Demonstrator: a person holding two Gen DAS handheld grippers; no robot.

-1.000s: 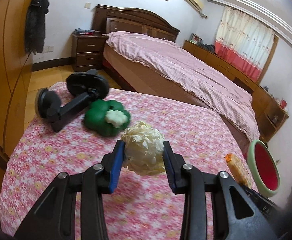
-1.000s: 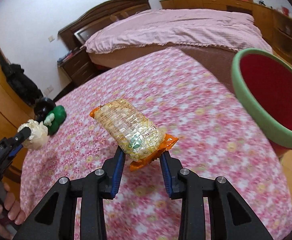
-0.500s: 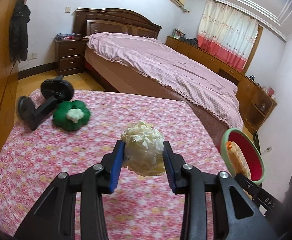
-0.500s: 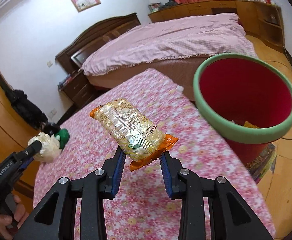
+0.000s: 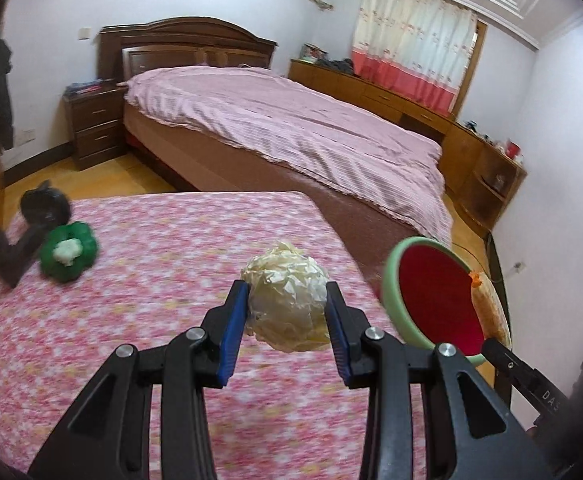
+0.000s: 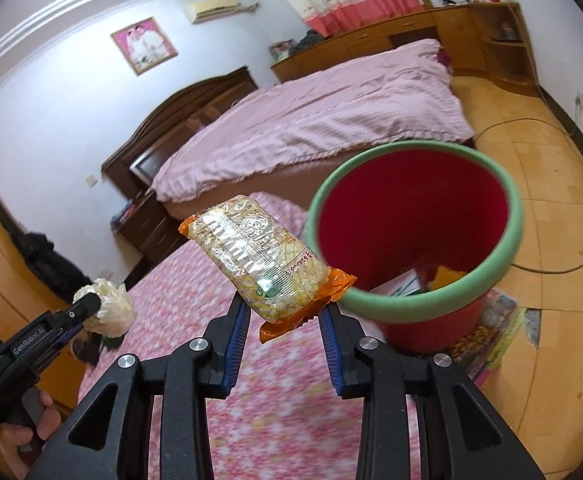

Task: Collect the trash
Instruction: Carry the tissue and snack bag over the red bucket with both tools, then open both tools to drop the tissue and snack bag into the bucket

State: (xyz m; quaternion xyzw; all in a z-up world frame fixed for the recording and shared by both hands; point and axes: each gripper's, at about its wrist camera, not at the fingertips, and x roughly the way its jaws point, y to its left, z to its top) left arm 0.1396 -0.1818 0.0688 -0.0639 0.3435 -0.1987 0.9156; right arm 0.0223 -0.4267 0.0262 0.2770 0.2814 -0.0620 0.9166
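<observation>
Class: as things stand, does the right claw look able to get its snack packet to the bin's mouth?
Probably yes: the right claw holds the snack packet beside the bin, whose mouth is uncovered, with nothing between.

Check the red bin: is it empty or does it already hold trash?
Not empty. The red bin already holds paper and an orange scrap at the bottom, seen in the right wrist view.

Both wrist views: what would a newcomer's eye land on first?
The red bin with its green rim, standing on the floor past the flowered table. Then the trash: a crumpled paper ball clamped in the left gripper, and a snack packet in the right gripper.
</observation>
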